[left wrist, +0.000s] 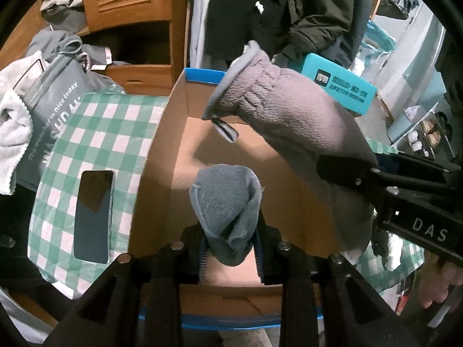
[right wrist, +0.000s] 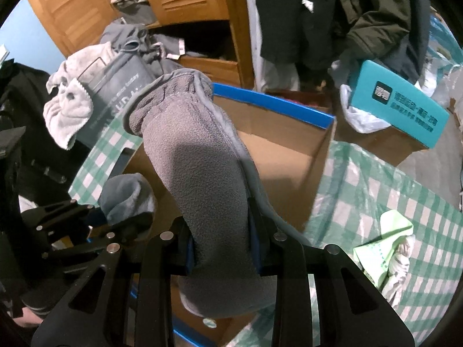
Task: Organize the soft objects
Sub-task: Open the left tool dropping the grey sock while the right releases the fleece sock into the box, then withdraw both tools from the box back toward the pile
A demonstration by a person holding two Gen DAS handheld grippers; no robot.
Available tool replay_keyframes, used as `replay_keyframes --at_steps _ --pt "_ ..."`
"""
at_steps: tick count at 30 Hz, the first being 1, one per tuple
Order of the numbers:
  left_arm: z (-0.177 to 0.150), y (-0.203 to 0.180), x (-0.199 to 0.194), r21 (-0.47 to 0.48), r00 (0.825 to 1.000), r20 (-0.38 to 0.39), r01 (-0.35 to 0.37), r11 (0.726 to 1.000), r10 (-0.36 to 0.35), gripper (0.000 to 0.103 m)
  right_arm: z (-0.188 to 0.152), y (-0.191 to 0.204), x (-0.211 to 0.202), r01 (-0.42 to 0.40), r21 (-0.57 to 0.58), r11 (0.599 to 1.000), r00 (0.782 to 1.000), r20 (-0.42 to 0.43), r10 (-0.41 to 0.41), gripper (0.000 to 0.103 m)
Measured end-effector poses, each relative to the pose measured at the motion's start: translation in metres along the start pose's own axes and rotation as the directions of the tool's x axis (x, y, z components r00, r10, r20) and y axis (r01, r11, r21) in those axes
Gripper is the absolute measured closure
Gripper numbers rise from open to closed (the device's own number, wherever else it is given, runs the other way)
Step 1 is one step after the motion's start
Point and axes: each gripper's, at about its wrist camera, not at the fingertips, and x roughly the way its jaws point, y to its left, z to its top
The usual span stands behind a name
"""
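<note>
My left gripper is shut on a small blue-grey cloth and holds it over the open cardboard box with a blue rim. My right gripper is shut on a grey fleece mitten that sticks up over the same box. The mitten and the right gripper also show at the right of the left wrist view. The left gripper with its cloth shows at the left of the right wrist view. The box floor looks bare.
The box sits on a green checked cloth. A dark phone lies left of the box. A grey bag and white towel lie farther left. A teal box stands behind, a light green cloth lies to the right.
</note>
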Motion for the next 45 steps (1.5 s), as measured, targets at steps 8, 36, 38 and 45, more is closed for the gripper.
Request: replay_keyframes --at_steps 8,36,38,45 --pt "0.001 0.003 0.000 -0.004 1.000 0.006 -0.021 1.000 0.021 0.057 -0.002 -0.001 0.001 0.004 0.000 1.000 1.000 0.002 -0.004 0.045" --pt "-0.002 -0.058 -0.007 0.110 1.000 0.007 0.022 0.994 -0.023 0.053 -0.039 -0.060 -0.052 0.073 0.095 0.993 0.996 0.049 -0.077 0.035" --pt "-0.003 -0.064 -0.007 0.125 1.000 0.006 0.022 0.992 -0.023 0.053 -0.044 -0.064 -0.055 0.079 0.098 0.992 0.995 0.049 -0.084 0.035" --pt "-0.006 -0.087 -0.003 0.177 1.000 -0.010 0.022 0.984 -0.020 0.053 -0.063 -0.082 -0.065 0.100 0.119 0.988 0.993 0.042 -0.106 0.034"
